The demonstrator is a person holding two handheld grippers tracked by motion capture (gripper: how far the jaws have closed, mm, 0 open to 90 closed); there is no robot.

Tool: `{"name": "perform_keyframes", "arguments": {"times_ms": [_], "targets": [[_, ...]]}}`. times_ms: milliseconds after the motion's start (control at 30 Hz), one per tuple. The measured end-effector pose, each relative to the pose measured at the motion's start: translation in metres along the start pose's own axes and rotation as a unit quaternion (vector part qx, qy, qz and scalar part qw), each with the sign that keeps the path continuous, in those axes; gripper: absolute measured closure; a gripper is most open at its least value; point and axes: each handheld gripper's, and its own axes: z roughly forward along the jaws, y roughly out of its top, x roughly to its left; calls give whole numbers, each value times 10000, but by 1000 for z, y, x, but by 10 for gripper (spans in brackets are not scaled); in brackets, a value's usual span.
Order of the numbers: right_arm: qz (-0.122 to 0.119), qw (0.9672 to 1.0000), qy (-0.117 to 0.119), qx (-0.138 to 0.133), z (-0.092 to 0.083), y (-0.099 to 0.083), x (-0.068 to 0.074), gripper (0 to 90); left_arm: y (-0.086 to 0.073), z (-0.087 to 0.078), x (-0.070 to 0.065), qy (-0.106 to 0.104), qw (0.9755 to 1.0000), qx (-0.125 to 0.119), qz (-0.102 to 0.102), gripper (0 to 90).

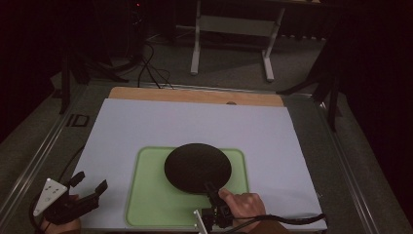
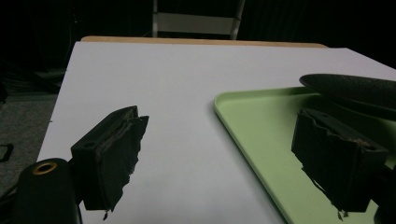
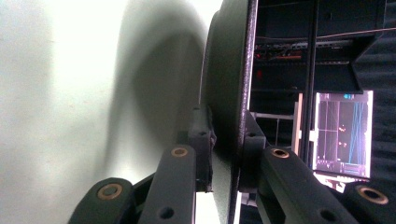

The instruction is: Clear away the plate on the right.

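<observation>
High view: a round, matte black plate (image 1: 197,167) sits over the far middle of a pale green, round-cornered plastic tray (image 1: 146,195), which lies on a white paper sheet (image 1: 195,122) covering the wooden desk (image 1: 195,95). The right hand (image 1: 246,204) enters from the bottom edge, knuckles up, and points the right claw (image 1: 212,189) forward at the plate's near rim. Right gripper view: the right claw (image 3: 226,149) is turned on its side and its jaws are clamped on the plate's (image 3: 226,84) edge, one pad on each face, with the plate raised clear of the tray (image 3: 70,93) at that edge. The left claw (image 1: 90,181) rests at the near left corner of the sheet, angled toward the tray. Left gripper view: the left claw (image 2: 224,154) stands spread wide and holds nothing, one jaw above the white sheet (image 2: 177,84), the other above the tray (image 2: 261,126), beside the plate (image 2: 350,88).
</observation>
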Motion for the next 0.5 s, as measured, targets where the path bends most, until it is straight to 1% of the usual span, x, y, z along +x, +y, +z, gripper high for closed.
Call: {"name": "perform_keyframes", "arguments": {"times_ms": [100, 167, 267, 333, 467, 500], "targets": [[-42, 10000, 47, -11, 0, 1, 3, 803, 0, 1, -1, -7, 10000, 11, 20, 157], [-24, 10000, 30, -46, 0, 2, 6, 803, 0, 1, -1, -1, 10000, 6, 18, 157], [-7, 9999, 113, -71, 1, 4, 6, 802, 0, 1, 0, -4, 10000, 8, 9, 157], [-35, 9999, 128, -72, 1, 5, 9, 802, 0, 0, -1, -4, 10000, 1, 18, 157], [-28, 9997, 242, -92, 3, 6, 12, 802, 0, 0, 0, -6, 10000, 2, 13, 157], [-48, 9997, 233, -108, 3, 6, 13, 804, 0, 0, 0, -4, 10000, -2, 11, 157]]}}
